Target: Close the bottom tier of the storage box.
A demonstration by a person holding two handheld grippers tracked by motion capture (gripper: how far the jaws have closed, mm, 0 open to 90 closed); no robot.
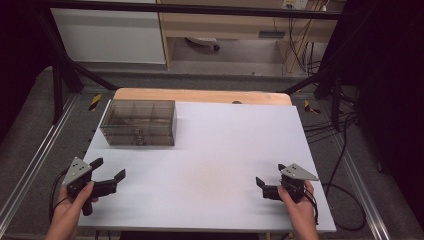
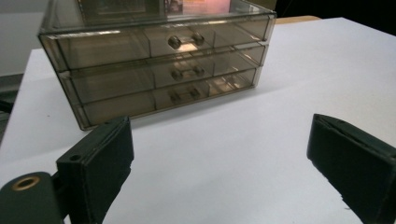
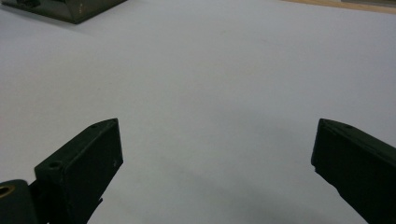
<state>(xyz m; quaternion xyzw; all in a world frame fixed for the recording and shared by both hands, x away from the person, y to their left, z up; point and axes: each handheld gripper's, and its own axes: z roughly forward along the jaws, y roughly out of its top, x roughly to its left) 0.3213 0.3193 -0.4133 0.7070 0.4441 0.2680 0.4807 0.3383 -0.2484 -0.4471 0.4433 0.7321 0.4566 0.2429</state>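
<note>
Left gripper (image 1: pixel 108 167): in my left hand (image 1: pixel 75 202), near-left part of the table, jaws wide apart, nothing between them; points toward the drawer box.
Right gripper (image 1: pixel 270 178): in my right hand (image 1: pixel 299 202), near-right, jaws spread, holding nothing, well apart from the box.
Drawer box (image 1: pixel 139 122): smoky see-through plastic organizer, far-left on the white tabletop (image 1: pixel 225 165), long front facing me.
Look: three stacked drawers (image 2: pixel 159 70), all pushed in, each with a small two-knob pull (image 2: pixel 186 40) at the middle of its front; thin dividers show through the walls.
Contents: drawers look bare through the tint, can't tell for sure.
Box top: something pinkish (image 2: pixel 205 5) seen at the top edge, can't tell what.
</note>
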